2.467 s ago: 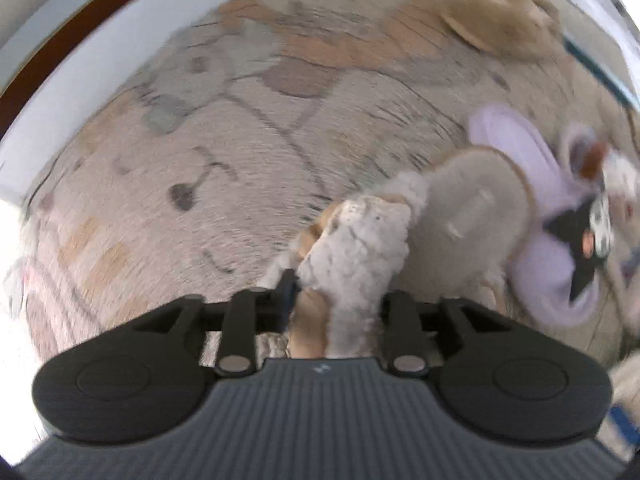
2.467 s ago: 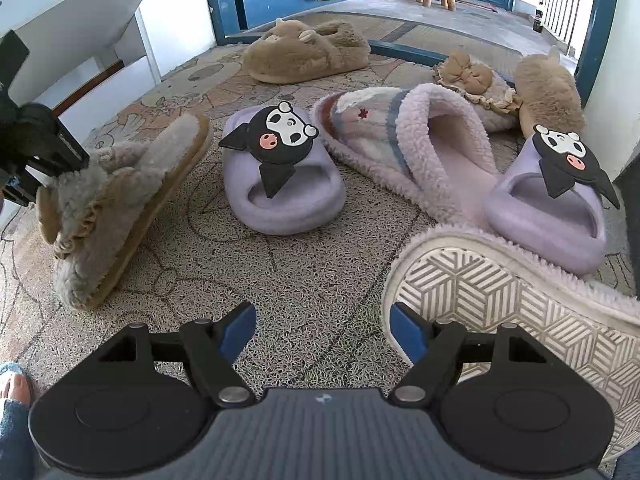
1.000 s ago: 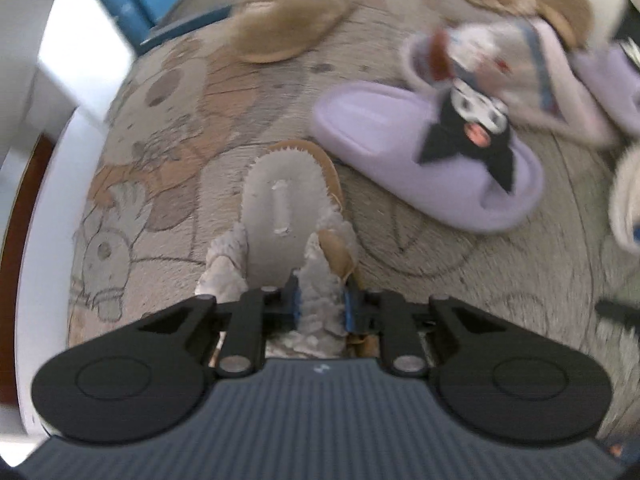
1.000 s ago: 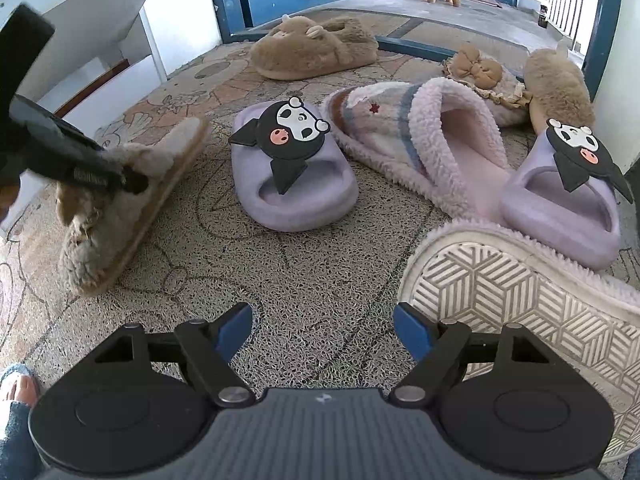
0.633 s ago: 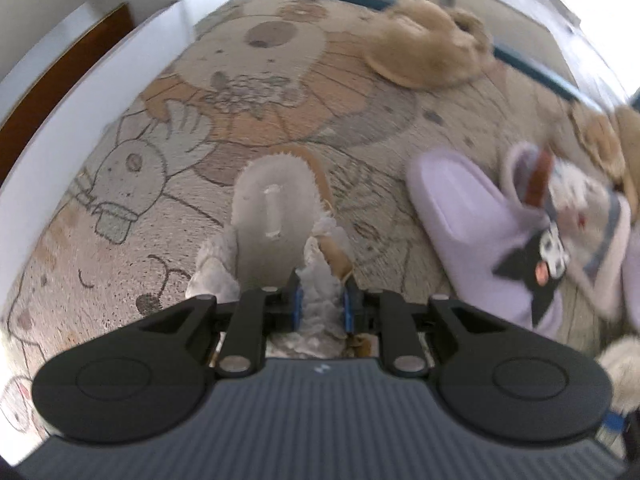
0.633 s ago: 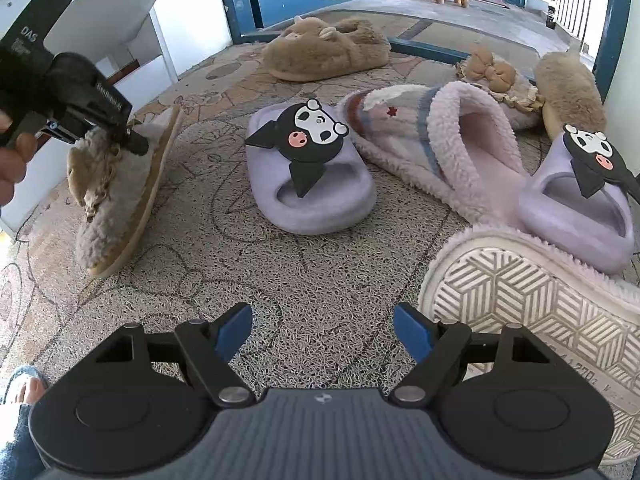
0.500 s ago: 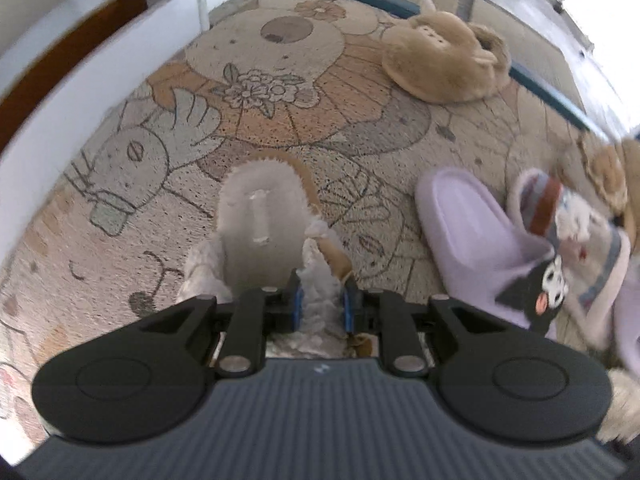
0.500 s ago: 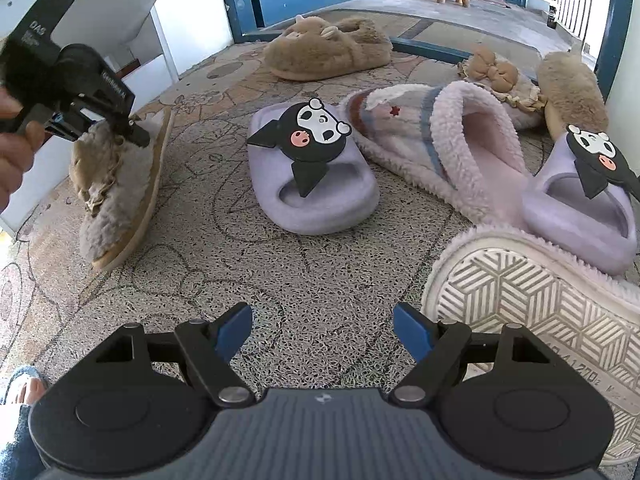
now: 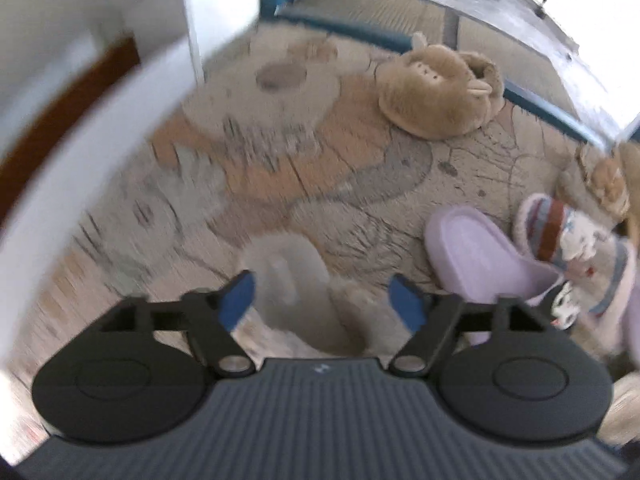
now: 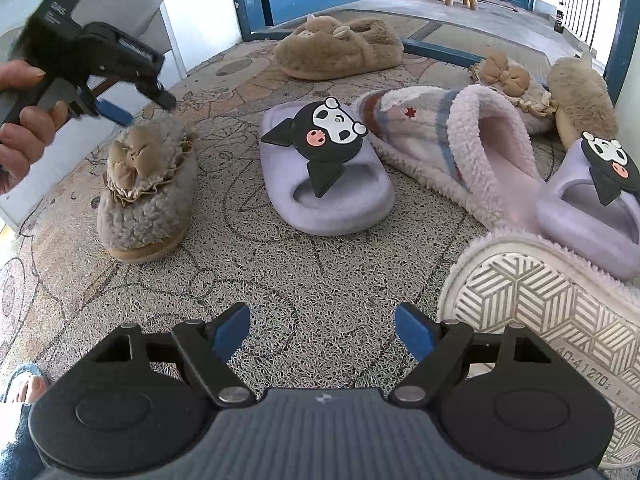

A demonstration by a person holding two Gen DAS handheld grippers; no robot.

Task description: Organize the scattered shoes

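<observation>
A grey fleece slipper with a tan bow (image 10: pixel 148 188) rests sole-down on the patterned mat (image 10: pixel 320 276) at the left. Just above its heel hovers my left gripper (image 10: pixel 140 106), held by a hand. Its jaws are opening, and their blue pads stand clear of the slipper. In the left wrist view the slipper (image 9: pixel 292 280) is a blur below and between the spread fingers of the left gripper (image 9: pixel 322 296). My right gripper (image 10: pixel 324 330) is open over bare mat with nothing between its fingers. An upturned fleece slipper's white sole (image 10: pixel 540 304) lies just to its right.
Further slippers lie scattered: a purple slide with a black cartoon face (image 10: pixel 328 184), its twin (image 10: pixel 592 208), a striped fleece slipper (image 10: pixel 452 140), a brown plush one (image 10: pixel 340 52), a second bow slipper (image 10: pixel 508 80). A white shelf unit (image 10: pixel 120 0) lines the left. A person's foot (image 10: pixel 24 388) shows bottom left.
My left gripper has let go of the grey bow slipper and spread its jaws. The slipper, earlier held on its side, now sits sole-down on the mat. The right gripper has not moved.
</observation>
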